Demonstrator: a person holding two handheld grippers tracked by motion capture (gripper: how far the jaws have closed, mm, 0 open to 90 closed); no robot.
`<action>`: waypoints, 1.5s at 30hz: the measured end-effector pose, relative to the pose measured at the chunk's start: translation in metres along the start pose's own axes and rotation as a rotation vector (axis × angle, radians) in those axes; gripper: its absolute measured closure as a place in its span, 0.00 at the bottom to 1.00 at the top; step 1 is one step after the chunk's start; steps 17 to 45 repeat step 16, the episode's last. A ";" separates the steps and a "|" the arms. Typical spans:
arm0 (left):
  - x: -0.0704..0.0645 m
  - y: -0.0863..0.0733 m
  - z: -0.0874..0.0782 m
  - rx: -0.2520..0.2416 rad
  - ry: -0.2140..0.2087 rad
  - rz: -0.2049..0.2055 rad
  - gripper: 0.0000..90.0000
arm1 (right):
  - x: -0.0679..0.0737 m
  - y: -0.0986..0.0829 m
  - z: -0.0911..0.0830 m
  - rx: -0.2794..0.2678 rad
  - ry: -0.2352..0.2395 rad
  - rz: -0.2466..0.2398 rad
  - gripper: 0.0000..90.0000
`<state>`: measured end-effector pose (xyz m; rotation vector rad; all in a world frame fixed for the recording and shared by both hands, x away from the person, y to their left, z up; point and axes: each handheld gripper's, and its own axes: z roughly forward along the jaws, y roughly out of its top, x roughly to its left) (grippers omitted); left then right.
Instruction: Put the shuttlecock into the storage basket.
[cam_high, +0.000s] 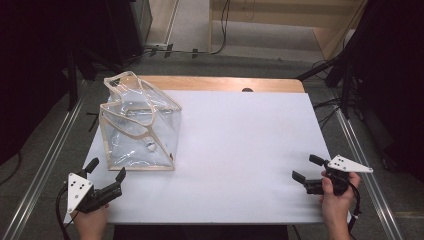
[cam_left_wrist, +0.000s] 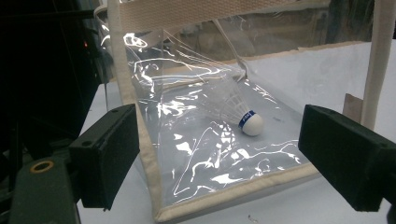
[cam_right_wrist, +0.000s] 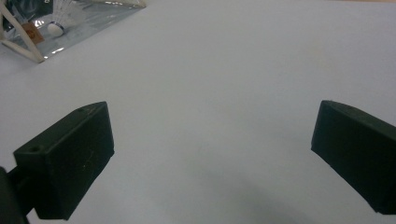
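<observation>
Blue band on shuttlecock (cam_left_wrist: 247, 122) cork carries white lettering (too small to read).

You've got a clear plastic tote bag with beige fabric trim (cam_high: 137, 131) standing on the table's left side, slightly crumpled. Inside it, a white feathered shuttlecock with blue band (cam_left_wrist: 243, 114) lies on its side.

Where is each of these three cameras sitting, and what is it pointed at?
High view: above the person's side, looking down on the white table; both hands and grippers show.
Left gripper view: rides the left gripper, facing the clear bag with a shuttlecock inside; open jaws show.
Right gripper view: rides the right gripper, facing bare tabletop; open jaws show.
All three share the bag.
</observation>
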<state>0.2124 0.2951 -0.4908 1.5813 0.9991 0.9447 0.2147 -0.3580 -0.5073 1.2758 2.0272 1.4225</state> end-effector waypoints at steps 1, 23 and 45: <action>0.000 0.000 0.000 0.000 0.000 0.000 0.15 | -0.001 -0.001 -0.003 -0.006 -0.004 0.003 0.00; 0.002 0.000 -0.001 0.002 -0.004 -0.008 0.15 | -0.004 -0.007 -0.022 -0.055 -0.021 0.039 0.00; 0.002 0.000 -0.001 0.002 -0.004 -0.008 0.15 | -0.004 -0.007 -0.022 -0.055 -0.021 0.039 0.00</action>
